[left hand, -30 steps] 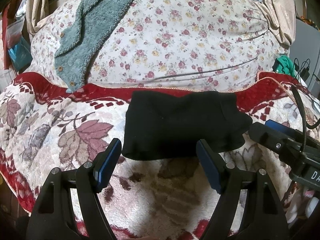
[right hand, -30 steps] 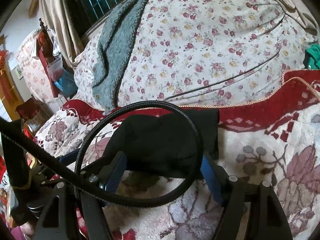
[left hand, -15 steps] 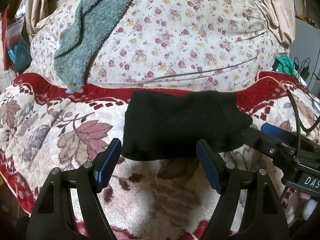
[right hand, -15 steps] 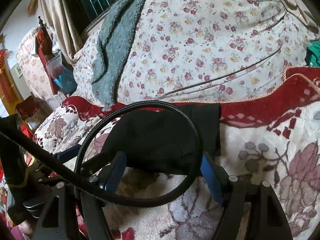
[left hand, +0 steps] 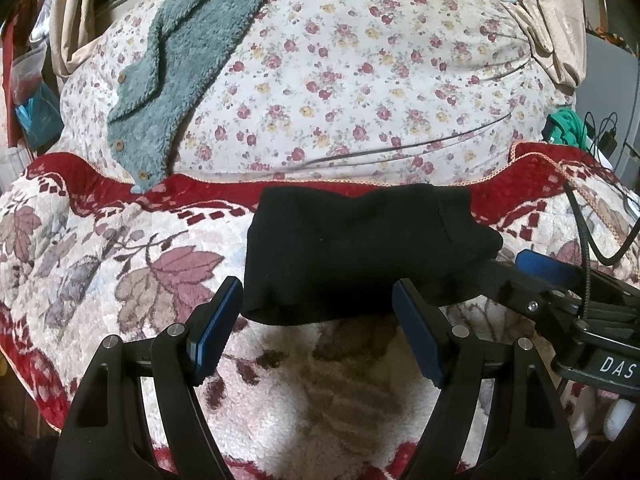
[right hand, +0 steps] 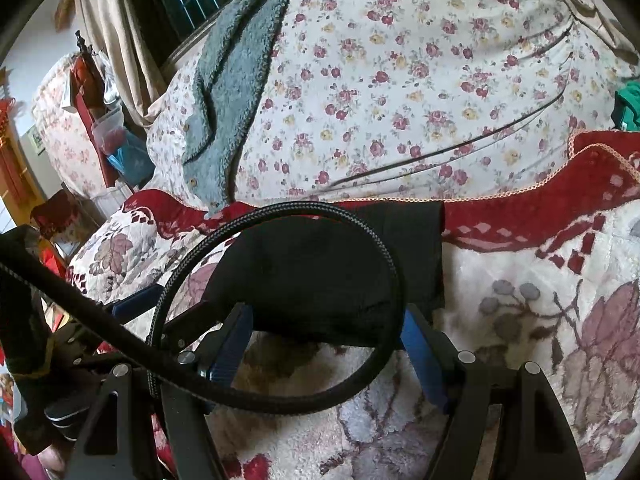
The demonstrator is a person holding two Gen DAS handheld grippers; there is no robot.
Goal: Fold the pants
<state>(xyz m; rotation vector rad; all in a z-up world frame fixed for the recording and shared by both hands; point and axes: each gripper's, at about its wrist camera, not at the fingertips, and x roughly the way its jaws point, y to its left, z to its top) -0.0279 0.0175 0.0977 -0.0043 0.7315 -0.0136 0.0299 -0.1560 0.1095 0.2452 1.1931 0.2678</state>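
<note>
At the bottom of the left wrist view, the left gripper (left hand: 318, 308) has its jaws spread wide, with nothing pinched between them; its blue pads sit just short of the near edge of the pants (left hand: 352, 256). At the right edge of that frame the right gripper (left hand: 516, 268) reaches in beside the pants' right end.

In the right wrist view, the right gripper (right hand: 326, 326) is also spread, its blue pads flanking the near hem of the pants (right hand: 320, 272), though whether they touch the cloth is hard to tell. A black braided cable (right hand: 276, 394) loops across the lower middle of this frame in front of the cloth.

The pants lie folded into a compact black bundle at frame centre, on a fleecy leaf-patterned blanket (left hand: 120, 264) with a red border. Beyond them rises a flowered quilt (left hand: 360, 80), with a teal fleece garment (left hand: 192, 52) draped over its upper left. A green item (left hand: 566, 124) sits at the right edge.
</note>
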